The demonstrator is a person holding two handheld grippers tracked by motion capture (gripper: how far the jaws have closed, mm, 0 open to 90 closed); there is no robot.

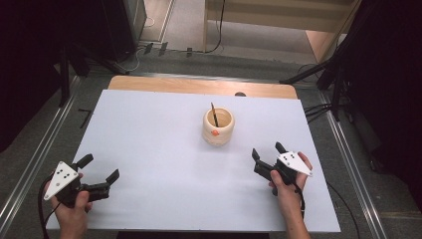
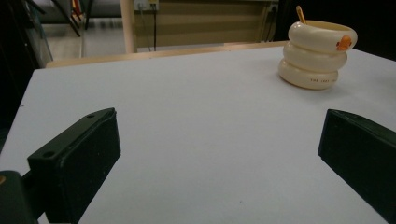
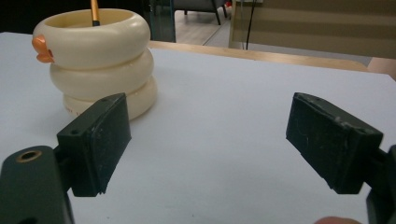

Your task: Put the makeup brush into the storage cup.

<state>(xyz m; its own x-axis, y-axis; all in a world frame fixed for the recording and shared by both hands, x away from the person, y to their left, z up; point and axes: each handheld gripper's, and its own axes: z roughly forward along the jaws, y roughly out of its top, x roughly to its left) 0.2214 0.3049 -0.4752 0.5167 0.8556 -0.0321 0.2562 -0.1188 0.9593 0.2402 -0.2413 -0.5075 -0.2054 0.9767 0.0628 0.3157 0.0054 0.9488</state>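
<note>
Recording lab or studio: white-topped bench ringed by black curtains, metal floor rails, stand legs and trailing cables.

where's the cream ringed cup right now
In the high view the cream ringed cup stands on the white table right of centre, nearer the right gripper.

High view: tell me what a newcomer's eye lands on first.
The cream ringed cup with an orange spot stands alone mid-table, a thin stick leaning inside it. Nearer the person, the left gripper and right gripper hover at either side, jaws open and empty.
</note>
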